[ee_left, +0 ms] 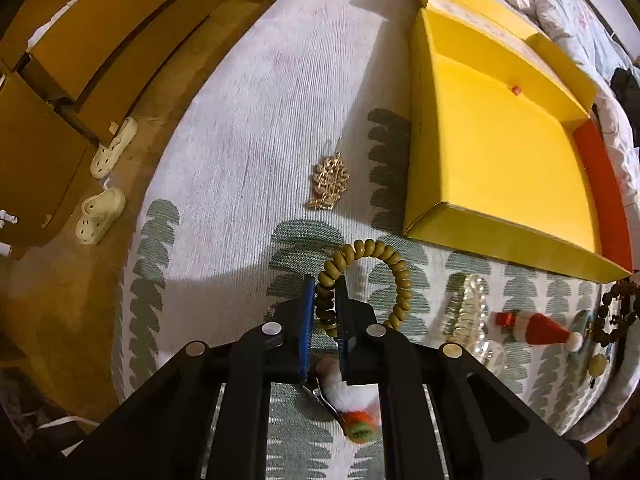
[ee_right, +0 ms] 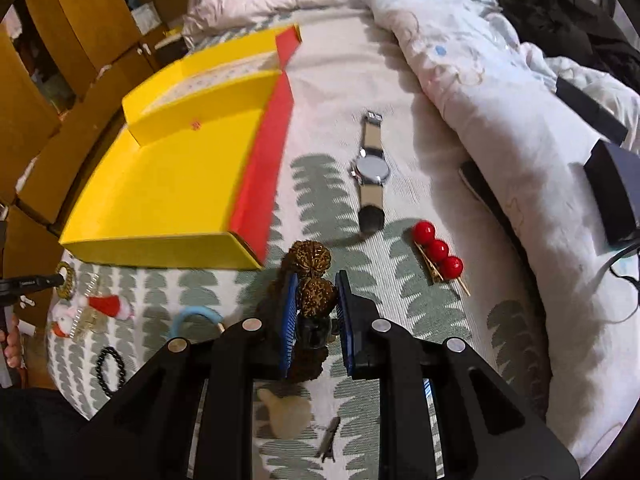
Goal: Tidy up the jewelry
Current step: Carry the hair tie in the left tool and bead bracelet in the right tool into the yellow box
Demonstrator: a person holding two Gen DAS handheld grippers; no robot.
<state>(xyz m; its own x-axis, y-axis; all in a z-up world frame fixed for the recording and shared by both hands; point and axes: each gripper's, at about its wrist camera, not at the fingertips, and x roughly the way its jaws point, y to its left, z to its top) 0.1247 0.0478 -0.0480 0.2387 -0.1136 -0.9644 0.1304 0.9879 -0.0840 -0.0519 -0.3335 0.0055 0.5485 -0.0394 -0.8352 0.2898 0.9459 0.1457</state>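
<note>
L jaws [ee_left: 325, 312] clamped on 1 olive bead bracelet [ee_left: 394, 276], R jaws [ee_right: 316, 304] on 1 walnut-bead strand [ee_right: 314, 276] (1 yellow box [ee_right: 160, 184]).

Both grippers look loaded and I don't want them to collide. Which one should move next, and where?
Probably the left gripper first: it is shut on the olive bead bracelet, and the yellow box lies open just ahead to its right. Carry the bracelet over the near wall. The right gripper, around the brown bead bracelet, could wait.
</note>
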